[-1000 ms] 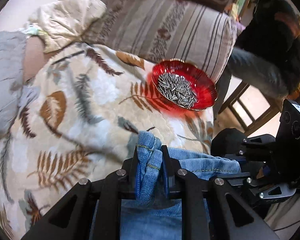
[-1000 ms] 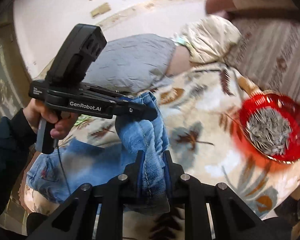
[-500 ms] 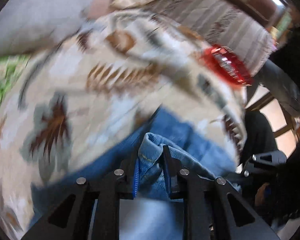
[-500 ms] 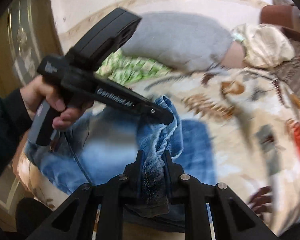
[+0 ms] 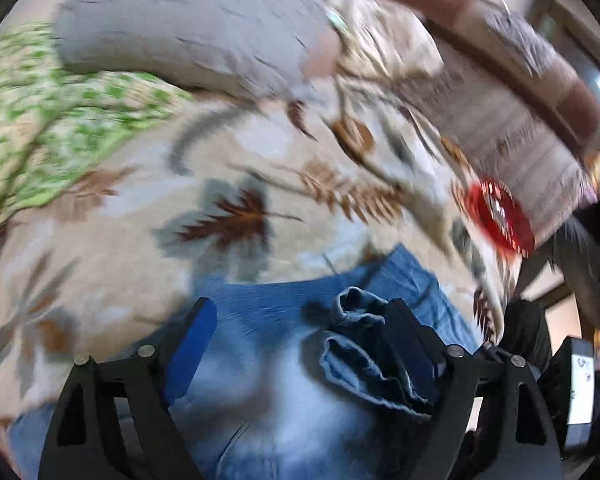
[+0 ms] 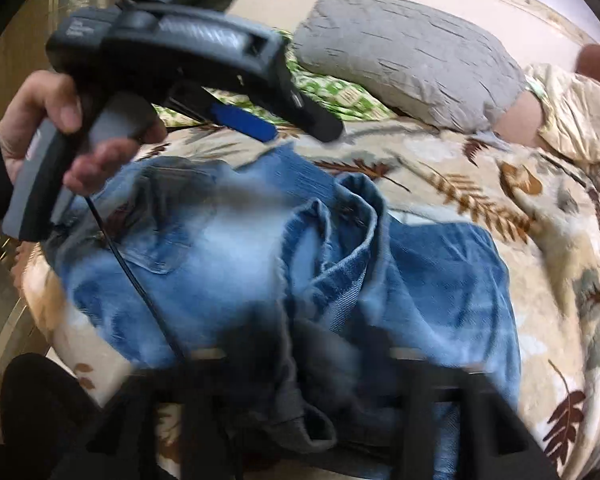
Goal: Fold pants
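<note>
On the bed, over a cream blanket with brown and grey leaf print (image 5: 112, 248), the faded blue denim pants (image 6: 228, 264) lie folded over on themselves, a crumpled hem bunched on top near the middle (image 6: 352, 216). Far left in the right wrist view, a hand (image 6: 40, 120) grips the black handle of the left tongs (image 6: 296, 130), which hang just above the denim, black finger and blue-padded finger spread apart. Left wrist view confirms: left tongs (image 5: 300, 316) wide open, blue pad on the left finger (image 5: 194, 344), the right finger touching the loose hem roll (image 5: 356, 308), nothing pinched between them. Right tongs (image 6: 300, 360) at bottom of own view are smeared by motion blur; the fingers look spread, with denim lying between and under them, but cannot tell whether they have hold of it. Behind the pants: green-and-white patterned cloth (image 5: 32, 120) at left, grey textured pillow (image 6: 412, 60) in the middle, cream cushion (image 6: 576, 112) to the right. Farther right in the left wrist view, a red glass bowl (image 5: 498, 216) sits on the blanket, well apart from the pants, beside a striped brown-and-beige sofa back (image 5: 512, 104). Both views blurred.
</note>
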Demonstrator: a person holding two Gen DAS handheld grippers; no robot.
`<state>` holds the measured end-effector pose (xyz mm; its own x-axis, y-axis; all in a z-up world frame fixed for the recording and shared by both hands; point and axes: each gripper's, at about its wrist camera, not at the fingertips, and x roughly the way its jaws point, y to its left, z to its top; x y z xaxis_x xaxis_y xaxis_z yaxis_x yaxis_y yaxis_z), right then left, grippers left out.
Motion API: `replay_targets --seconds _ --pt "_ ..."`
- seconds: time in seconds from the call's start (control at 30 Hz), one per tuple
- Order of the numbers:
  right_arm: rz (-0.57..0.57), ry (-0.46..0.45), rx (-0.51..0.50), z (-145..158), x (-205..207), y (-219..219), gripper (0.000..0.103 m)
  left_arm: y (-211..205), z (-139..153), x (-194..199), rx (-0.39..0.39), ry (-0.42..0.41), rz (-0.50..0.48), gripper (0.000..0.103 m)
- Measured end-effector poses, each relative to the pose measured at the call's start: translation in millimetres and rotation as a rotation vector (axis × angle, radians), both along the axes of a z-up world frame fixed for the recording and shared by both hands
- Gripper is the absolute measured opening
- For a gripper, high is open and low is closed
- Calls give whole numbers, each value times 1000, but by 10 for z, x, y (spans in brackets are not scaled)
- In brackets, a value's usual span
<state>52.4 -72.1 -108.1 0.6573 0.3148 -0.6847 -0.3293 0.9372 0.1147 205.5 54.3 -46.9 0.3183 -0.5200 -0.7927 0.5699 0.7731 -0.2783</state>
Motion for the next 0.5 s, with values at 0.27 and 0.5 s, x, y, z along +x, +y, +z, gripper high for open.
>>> replay_targets --seconds 0.27,0.5 --pt "87 -145 91 566 -258 -183 89 317 283 -440 -21 -27 88 90" --pt "141 -116 116 765 -134 -885 96 149 64 -853 -68 55 165 98"
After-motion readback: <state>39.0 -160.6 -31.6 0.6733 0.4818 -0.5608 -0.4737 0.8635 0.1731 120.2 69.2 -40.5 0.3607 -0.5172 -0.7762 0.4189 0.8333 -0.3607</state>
